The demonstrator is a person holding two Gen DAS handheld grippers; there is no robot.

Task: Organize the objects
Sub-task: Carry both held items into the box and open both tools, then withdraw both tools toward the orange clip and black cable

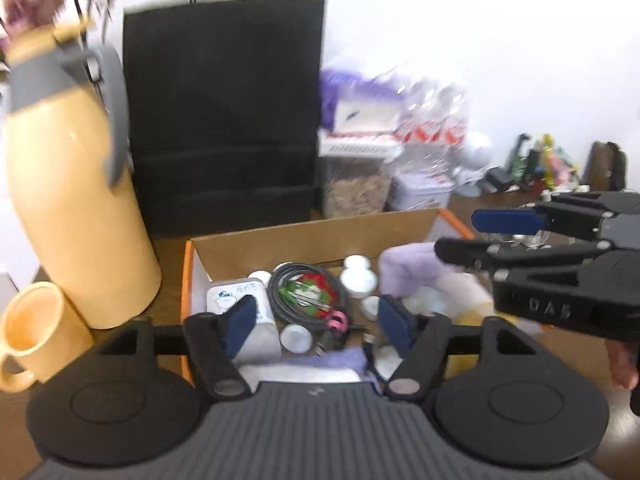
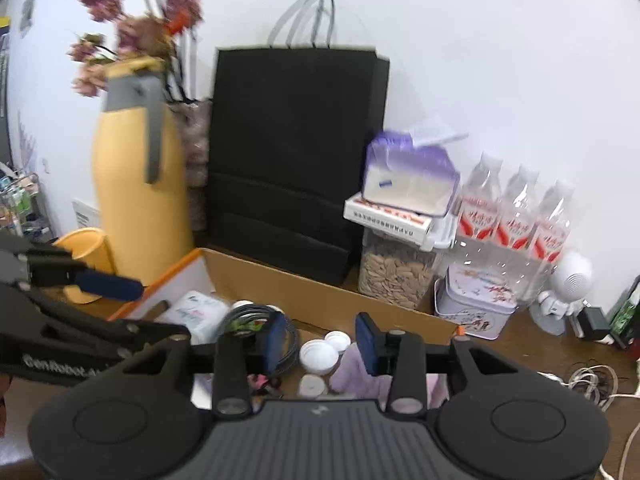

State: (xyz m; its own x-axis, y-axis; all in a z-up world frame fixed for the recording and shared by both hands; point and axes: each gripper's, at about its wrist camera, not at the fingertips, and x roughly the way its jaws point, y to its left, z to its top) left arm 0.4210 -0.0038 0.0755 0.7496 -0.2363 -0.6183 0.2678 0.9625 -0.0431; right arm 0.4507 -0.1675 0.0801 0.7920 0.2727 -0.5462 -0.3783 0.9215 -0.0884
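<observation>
An open cardboard box (image 1: pixel 304 236) holds a coiled black cable (image 1: pixel 304 294), white caps (image 1: pixel 358 278), a white packet (image 1: pixel 244 300) and a lilac cloth (image 1: pixel 408 270). My left gripper (image 1: pixel 318 322) is open and empty, hovering over the box's near side. My right gripper (image 2: pixel 322 342) is open and empty above the box (image 2: pixel 320 292), over the cable (image 2: pixel 256 320) and white caps (image 2: pixel 320 354). The right gripper also shows in the left wrist view (image 1: pixel 472 232), at the box's right side. The left gripper shows in the right wrist view (image 2: pixel 132 308), at the box's left.
A yellow thermos jug (image 1: pixel 76 208) and a yellow mug (image 1: pixel 32 332) stand left of the box. A black paper bag (image 1: pixel 224 120) stands behind it. A seed jar (image 2: pixel 394 276), a tin (image 2: pixel 476 308), water bottles (image 2: pixel 516 216) and a white speaker (image 2: pixel 568 284) stand at the back right.
</observation>
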